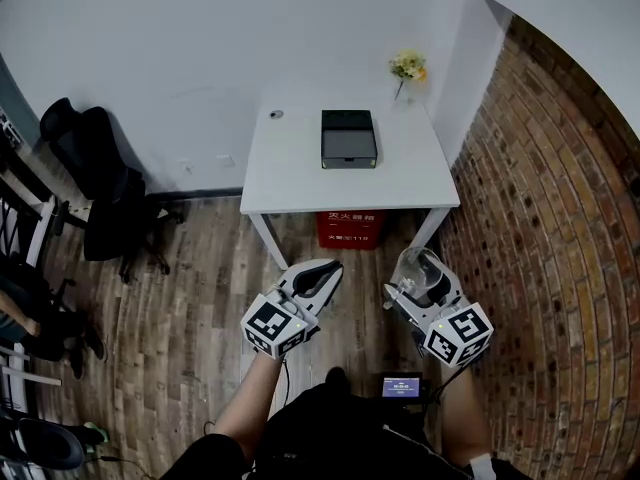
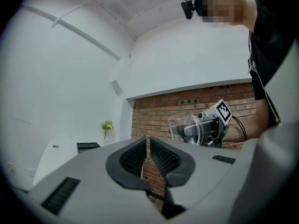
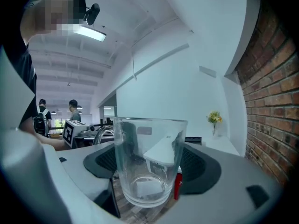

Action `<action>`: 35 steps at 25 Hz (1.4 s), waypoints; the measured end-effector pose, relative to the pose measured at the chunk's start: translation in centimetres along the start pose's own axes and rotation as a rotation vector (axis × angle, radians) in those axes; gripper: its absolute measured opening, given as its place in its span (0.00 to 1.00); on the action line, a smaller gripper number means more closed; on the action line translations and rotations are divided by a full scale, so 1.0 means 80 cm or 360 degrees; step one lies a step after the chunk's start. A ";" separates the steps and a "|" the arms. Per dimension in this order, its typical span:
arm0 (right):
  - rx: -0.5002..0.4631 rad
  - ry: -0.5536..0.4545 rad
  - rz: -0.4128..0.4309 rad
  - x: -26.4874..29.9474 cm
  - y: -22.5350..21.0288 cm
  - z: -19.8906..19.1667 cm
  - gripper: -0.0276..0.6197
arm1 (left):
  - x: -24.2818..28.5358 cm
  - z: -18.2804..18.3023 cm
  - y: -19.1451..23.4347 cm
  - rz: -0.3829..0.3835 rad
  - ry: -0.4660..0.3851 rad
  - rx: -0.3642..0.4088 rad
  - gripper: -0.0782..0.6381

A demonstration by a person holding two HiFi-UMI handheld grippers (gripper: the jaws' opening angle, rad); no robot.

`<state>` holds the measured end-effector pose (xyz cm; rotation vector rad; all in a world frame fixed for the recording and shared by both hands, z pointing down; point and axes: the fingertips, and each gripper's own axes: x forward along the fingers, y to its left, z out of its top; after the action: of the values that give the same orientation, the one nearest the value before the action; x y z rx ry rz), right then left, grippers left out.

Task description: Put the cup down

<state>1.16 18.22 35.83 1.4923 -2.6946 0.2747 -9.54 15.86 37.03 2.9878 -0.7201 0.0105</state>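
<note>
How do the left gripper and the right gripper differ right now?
The left gripper has its jaws together with nothing between them. The right gripper has its jaws apart, clamped on a clear glass cup. So the left gripper is empty, while the right gripper carries the cup. Both hang over the wooden floor, short of the white table.
</note>
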 end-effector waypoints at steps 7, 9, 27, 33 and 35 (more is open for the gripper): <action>0.0022 0.0002 -0.0008 0.037 -0.015 0.004 0.62 | 0.013 0.002 0.037 -0.0014 -0.0001 -0.0009 0.13; 0.0017 0.0007 -0.0003 0.045 -0.019 0.004 0.62 | 0.017 0.001 0.044 -0.0019 0.0004 -0.0010 0.13; -0.0005 -0.0041 0.0100 0.136 -0.104 0.010 0.62 | 0.090 -0.015 0.126 0.0054 0.0037 0.0031 0.13; 0.0023 -0.0037 0.0154 0.178 -0.159 0.018 0.62 | 0.150 -0.019 0.168 0.0043 0.0073 0.0015 0.13; 0.0025 -0.0034 0.0159 0.195 -0.179 0.023 0.62 | 0.168 -0.018 0.184 0.0039 0.0077 0.0012 0.13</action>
<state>5.01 -2.53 37.90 1.3745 -2.7944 0.2862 -4.21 -3.22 39.69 2.9744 -0.7529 0.0862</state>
